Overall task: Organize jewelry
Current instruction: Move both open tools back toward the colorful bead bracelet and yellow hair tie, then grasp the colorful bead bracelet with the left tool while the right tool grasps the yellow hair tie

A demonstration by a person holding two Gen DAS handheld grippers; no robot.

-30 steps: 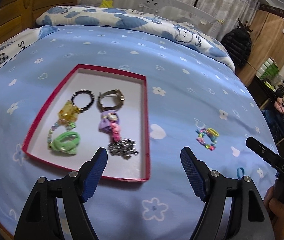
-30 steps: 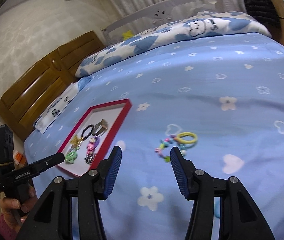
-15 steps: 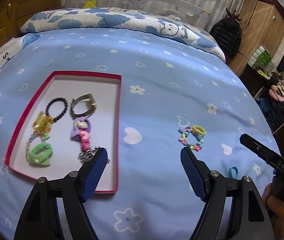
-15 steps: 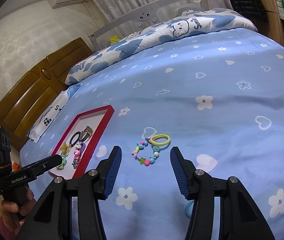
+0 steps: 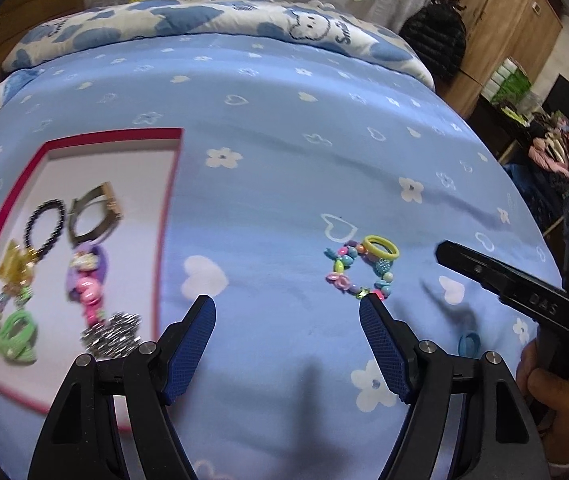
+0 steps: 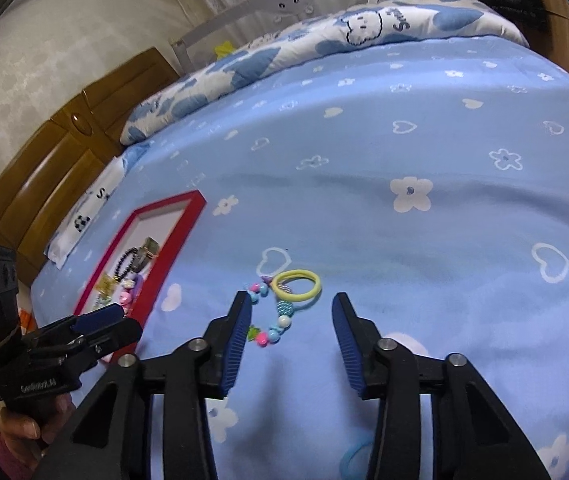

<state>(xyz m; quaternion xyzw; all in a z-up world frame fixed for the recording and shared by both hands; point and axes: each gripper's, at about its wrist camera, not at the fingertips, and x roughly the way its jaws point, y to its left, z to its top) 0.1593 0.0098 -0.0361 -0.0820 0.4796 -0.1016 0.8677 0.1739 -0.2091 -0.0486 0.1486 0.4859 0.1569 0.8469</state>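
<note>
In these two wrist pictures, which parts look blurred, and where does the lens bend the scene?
Left wrist view: the red-rimmed tray and the jewelry in it are smeared by motion blur, while the colourful bead bracelet is sharper. Right wrist view: mostly sharp, with the bracelet's near beads slightly blurred. In both views the fisheye curves the blue flower-print bedspread into a dome, with dark corners.

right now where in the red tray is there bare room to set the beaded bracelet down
The red tray is bare along its far end, between the far rim and the black bead ring and metal bangle. The near half is crowded. The beaded bracelet and yellow hair tie lie on the sheet.
</note>
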